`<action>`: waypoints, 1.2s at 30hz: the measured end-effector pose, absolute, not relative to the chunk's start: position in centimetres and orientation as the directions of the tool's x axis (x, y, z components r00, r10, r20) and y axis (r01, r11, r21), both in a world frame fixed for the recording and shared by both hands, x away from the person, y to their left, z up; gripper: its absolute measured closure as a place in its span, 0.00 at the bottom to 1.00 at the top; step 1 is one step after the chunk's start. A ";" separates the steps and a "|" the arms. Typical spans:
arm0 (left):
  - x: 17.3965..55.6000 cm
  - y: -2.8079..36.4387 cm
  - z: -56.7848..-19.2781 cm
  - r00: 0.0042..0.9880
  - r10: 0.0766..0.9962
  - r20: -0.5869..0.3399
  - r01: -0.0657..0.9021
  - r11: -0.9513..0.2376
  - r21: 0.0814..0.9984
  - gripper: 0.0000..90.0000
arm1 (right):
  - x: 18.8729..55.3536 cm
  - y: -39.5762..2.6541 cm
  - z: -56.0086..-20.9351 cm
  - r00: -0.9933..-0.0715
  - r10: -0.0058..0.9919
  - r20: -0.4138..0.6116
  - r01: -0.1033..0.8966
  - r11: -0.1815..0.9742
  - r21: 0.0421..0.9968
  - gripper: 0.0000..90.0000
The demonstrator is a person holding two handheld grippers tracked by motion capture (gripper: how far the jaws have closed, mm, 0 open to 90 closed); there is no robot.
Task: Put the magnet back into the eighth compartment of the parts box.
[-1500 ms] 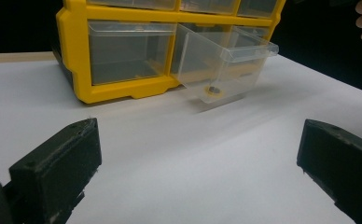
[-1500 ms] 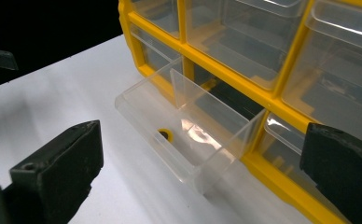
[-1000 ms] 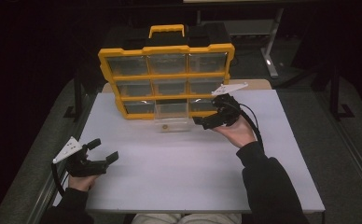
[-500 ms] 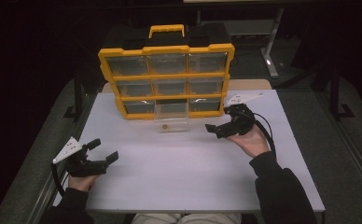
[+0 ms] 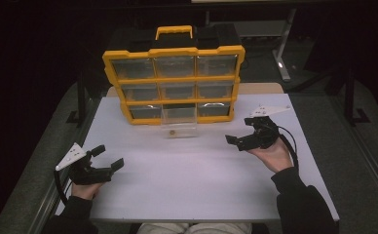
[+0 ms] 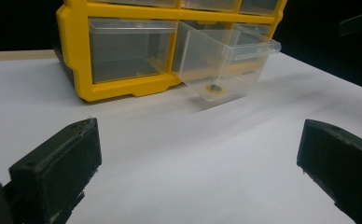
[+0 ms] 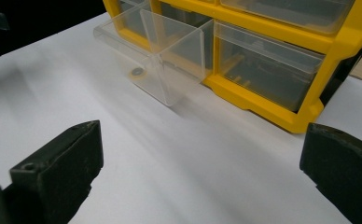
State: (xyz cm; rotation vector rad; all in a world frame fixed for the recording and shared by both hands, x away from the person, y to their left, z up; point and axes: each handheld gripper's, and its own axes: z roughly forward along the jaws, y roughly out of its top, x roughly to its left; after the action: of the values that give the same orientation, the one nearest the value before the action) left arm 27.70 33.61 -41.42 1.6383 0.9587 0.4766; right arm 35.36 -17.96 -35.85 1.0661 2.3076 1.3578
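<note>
Both grippers' jaws spread, empty; pulled-out drawer point(image 5: 179, 127) lies ahead, apart.

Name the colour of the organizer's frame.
Yellow; the organizer frame shows best in the high view.

A yellow organizer point(image 5: 173, 80) stands at the desk's point(image 5: 197, 180) far edge, its bottom-middle clear drawer point(image 5: 179, 123) pulled out, holding a small ring point(image 6: 215, 88).

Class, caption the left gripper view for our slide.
Open left gripper faces a yellow organizer with one drawer pulled out.
</note>
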 end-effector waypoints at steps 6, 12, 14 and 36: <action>27.7 33.6 -41.4 0.589 0.790 -0.173 0.339 -0.047 0.940 0.00 | 34.7 -18.5 -36.3 -0.696 0.706 0.136 0.461 0.293 0.837 0.00; 27.7 33.6 -41.4 0.588 0.790 -0.174 0.340 -0.046 0.939 0.00 | 34.2 -19.4 -36.8 -0.686 0.714 0.141 0.462 0.277 0.843 0.00; 27.7 33.6 -41.4 0.588 0.790 -0.175 0.341 -0.045 0.939 0.00 | 33.9 -19.7 -37.0 -0.683 0.717 0.143 0.463 0.273 0.843 0.00; 27.6 33.7 -41.3 0.589 0.788 -0.178 0.339 -0.041 0.940 0.00 | 30.1 -23.8 -39.5 -0.584 0.801 0.136 0.414 0.149 0.898 0.00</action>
State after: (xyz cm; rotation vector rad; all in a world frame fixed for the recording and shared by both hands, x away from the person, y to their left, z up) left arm 27.58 33.67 -41.33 1.6326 0.9584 0.4726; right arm 30.12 -23.84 -39.53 1.1623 2.0592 1.4147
